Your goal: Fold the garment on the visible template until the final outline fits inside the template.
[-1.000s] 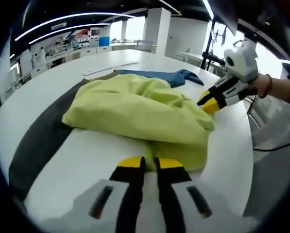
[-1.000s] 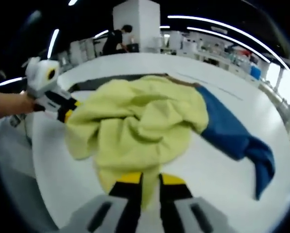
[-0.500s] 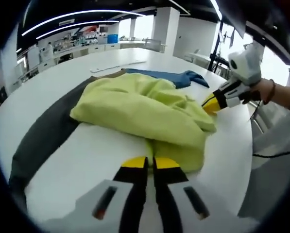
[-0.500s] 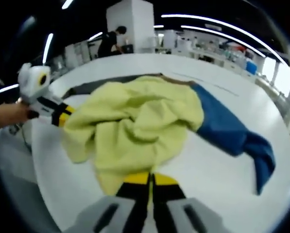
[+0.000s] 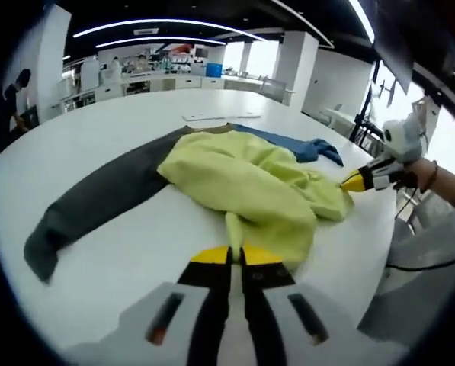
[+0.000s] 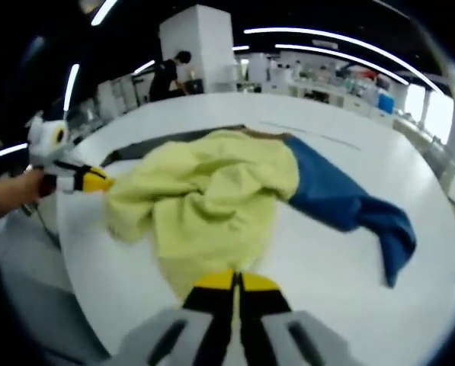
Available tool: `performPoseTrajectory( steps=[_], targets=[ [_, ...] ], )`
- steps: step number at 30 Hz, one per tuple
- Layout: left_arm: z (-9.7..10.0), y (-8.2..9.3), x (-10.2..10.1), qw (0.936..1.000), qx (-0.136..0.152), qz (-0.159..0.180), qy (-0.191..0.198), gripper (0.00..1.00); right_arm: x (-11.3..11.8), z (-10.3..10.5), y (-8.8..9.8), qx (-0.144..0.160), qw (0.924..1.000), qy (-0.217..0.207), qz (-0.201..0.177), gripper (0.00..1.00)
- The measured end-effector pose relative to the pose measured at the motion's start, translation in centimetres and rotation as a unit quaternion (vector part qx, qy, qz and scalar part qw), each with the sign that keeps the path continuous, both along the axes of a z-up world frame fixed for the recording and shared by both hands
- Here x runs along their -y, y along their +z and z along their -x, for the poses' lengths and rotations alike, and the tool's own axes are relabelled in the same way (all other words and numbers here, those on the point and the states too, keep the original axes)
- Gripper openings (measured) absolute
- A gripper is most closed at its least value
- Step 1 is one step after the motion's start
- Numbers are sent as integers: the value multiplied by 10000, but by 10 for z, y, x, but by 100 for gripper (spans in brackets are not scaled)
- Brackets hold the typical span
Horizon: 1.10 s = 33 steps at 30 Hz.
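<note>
Barely started: both claws, left (image 5: 235, 257) and right (image 6: 237, 282), are pinching the crumpled yellow garment's (image 5: 246, 187) worktop-edge (image 5: 128, 252) hem, folding undone.

**White tabletop with three cloths**

A broad white tabletop (image 5: 113, 137) carries everything. A crumpled yellow garment (image 5: 250, 187) lies heaped near its middle. A dark grey cloth (image 5: 97, 198) stretches flat from under one side of it, and a blue cloth (image 6: 341, 202) from under the other. A thin pale strip (image 5: 222, 117) lies farther back.
</note>
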<state>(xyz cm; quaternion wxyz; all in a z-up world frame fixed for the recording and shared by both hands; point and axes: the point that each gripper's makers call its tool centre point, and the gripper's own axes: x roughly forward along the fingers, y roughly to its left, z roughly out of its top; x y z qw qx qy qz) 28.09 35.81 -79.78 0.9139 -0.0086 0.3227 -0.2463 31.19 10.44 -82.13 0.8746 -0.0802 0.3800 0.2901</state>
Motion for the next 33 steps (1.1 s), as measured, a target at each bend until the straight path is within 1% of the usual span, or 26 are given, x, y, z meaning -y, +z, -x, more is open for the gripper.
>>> performPoseTrajectory(
  steps=[6, 10, 13, 16, 18, 21, 24, 26, 28, 31, 33],
  targets=[
    [10, 2, -13, 9992, -100, 240, 289, 1, 6, 5, 7, -5, 9999, -127, -63, 0],
    [17, 2, -21, 9986, -126, 253, 436, 1, 6, 9, 10, -1, 9999, -136, -106, 0],
    [22, 1, -26, 9984, -140, 255, 494, 1, 7, 17, 13, -3, 9998, -152, -121, 0],
    [25, 0, -30, 9979, -169, 254, 566, 1, 9, 18, 13, -17, 9997, -215, -142, 0],
    [27, -1, -37, 9976, -186, 234, 625, 1, 12, 17, 13, -28, 9995, -270, -149, 0],
    [30, 0, -41, 9971, -191, 239, 697, 1, 19, 21, 16, -38, 9992, -357, -157, 0],
    [34, 1, -45, 9966, -219, 214, 770, 2, 21, 28, 16, -62, 9990, -414, -160, 0],
    [35, 0, -50, 9961, -236, 211, 819, 2, 24, 28, 15, -88, 9988, -449, -156, 0],
    [37, 0, -52, 9956, -287, 251, 858, 2, 26, 30, 16, -103, 9985, -503, -178, 0],
    [40, 2, -53, 9944, -370, 383, 912, 2, 33, 31, 20, -63, 9973, -693, -234, 0],
    [42, 2, -53, 9940, -415, 390, 930, 2, 37, 32, 23, -97, 9964, -796, -275, 0]
  ],
)
